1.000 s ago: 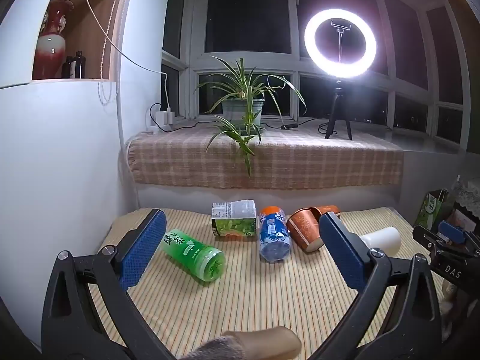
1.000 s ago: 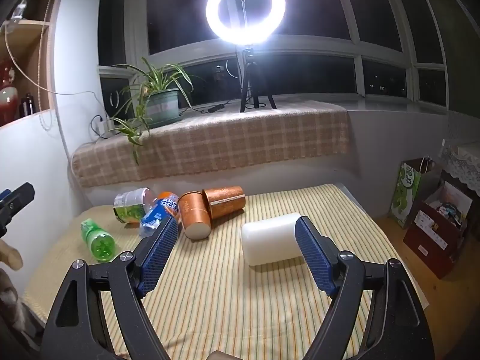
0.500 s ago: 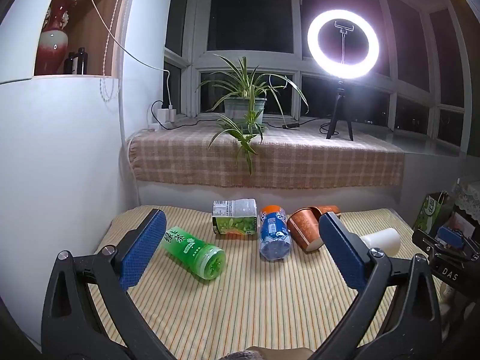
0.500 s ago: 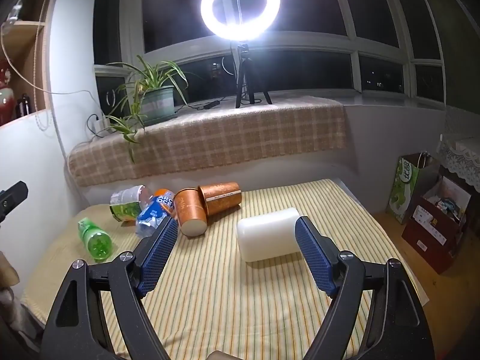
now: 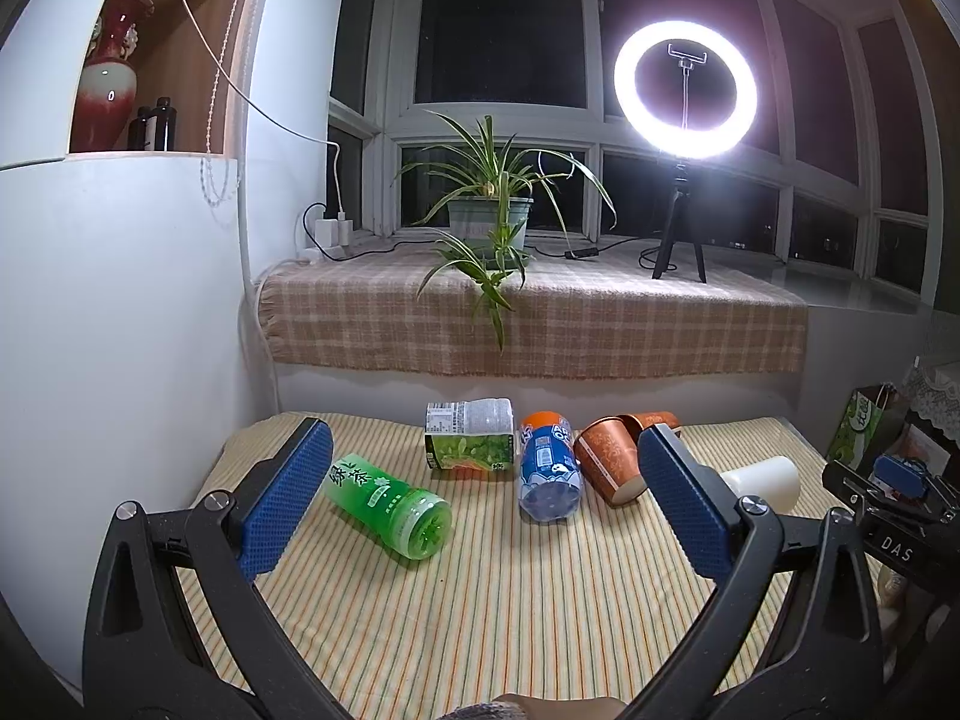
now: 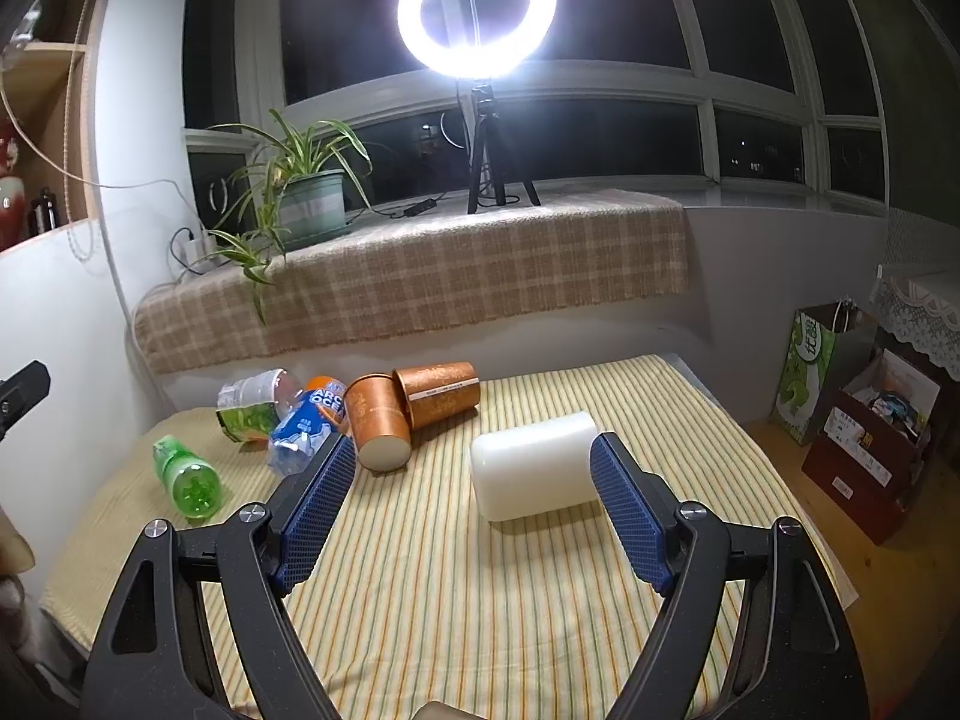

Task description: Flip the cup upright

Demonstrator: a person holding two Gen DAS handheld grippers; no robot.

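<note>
A white cup (image 6: pixel 531 466) lies on its side on the striped table mat (image 6: pixel 480 588); it also shows in the left wrist view (image 5: pixel 765 476). My right gripper (image 6: pixel 471 495) is open and empty, hovering just in front of the cup, with the cup ahead between its blue pads (image 6: pixel 624 510). Two brown paper cups (image 6: pixel 414 402) lie on their sides behind it, also seen in the left wrist view (image 5: pixel 612 459). My left gripper (image 5: pixel 480 492) is open and empty above the mat's left half.
A green bottle (image 5: pixel 390 504), a clear bottle with green label (image 5: pixel 471 435) and a blue bottle (image 5: pixel 549 468) lie on the mat. A white wall (image 5: pixel 120 330) stands at left. A cloth-covered ledge (image 6: pixel 420 276) with plant and ring light runs behind. Boxes (image 6: pixel 870 420) sit on the floor right.
My right gripper has moved slightly closer to the white cup. My left gripper has stayed nearly still. Both remain open.
</note>
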